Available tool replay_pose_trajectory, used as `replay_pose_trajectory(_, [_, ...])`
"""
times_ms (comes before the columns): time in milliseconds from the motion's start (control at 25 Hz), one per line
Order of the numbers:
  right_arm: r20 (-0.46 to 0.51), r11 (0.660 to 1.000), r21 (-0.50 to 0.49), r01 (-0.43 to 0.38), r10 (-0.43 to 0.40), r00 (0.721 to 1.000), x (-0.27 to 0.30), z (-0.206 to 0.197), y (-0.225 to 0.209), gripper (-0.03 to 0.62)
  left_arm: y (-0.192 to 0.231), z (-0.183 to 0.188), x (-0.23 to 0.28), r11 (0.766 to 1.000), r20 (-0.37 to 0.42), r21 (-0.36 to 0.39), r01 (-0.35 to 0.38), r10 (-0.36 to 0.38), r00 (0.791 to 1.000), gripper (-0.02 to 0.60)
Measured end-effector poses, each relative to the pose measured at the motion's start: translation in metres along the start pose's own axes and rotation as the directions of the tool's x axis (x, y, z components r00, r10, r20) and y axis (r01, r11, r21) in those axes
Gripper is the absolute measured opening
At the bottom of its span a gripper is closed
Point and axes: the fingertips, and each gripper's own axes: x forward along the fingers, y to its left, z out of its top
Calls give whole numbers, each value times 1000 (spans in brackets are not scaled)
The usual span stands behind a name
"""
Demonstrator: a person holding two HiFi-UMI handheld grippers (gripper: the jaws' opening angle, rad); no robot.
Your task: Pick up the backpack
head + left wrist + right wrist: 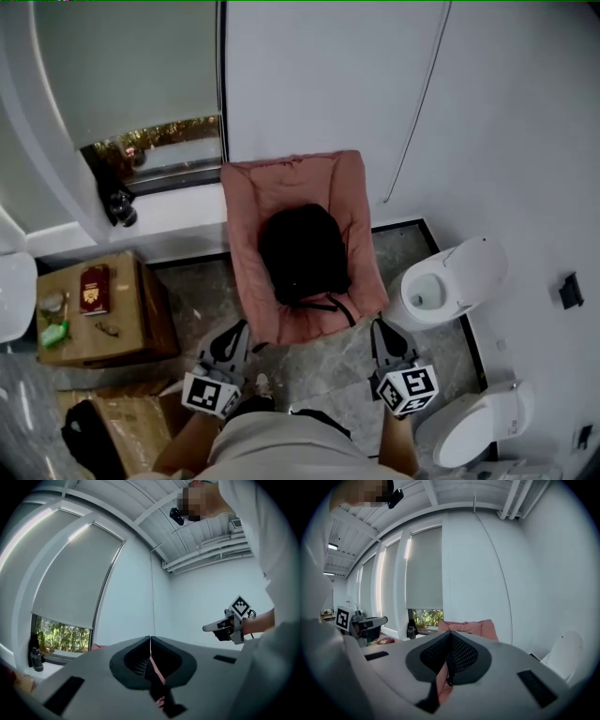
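Holding the left gripper and the right gripper side by side at the near edge, one off each near corner of the pink chair. Holds both pairs of jaws pressed together with nothing pinched (only a hairline seam between the pads in each gripper view). Reads as an approach posture: closed for travel, aimed toward the far wall, spaced to bracket the seat rather than to grip. Calls for spreading the jaws before any grasp.

Finds the backpack just beyond the tips, black, slumped in the middle of the seat, apart from both grippers. Rests its bulk in the soft pink hollow, likely enough to stop any roll or slide. Trails thin straps toward the near rim, probably the easiest place for a hold, though limp and apt to slip from a shallow pinch.

Places a wooden box on the floor to the left, topped with a red booklet and small clutter, out of the path. Sets white rounded seats to the right, close beside the chair, leaving less room on that side.

Yields no legible brand or label anywhere: black-and-white square patterns on the marker cubes, no letters; booklet cover too small to read.
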Motion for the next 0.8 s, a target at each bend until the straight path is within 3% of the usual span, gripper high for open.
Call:
replay_pose_trajectory(160, [-23,1000,10,-7,7,1000,30,1,-5,21,29,-8,39,1000,-4,6,22,-22,1000,21])
replay_pose_trajectory(440, [-59,995,81,52,-48,997,51,-11,-67,21,11,-16,103,996,-50,-31,84,-86,995,21])
replay_pose_trajectory(800, [-19,987,24,-157,158,987,131,17,-108,21,9,18,159,998,1,43,-44,44,999,21])
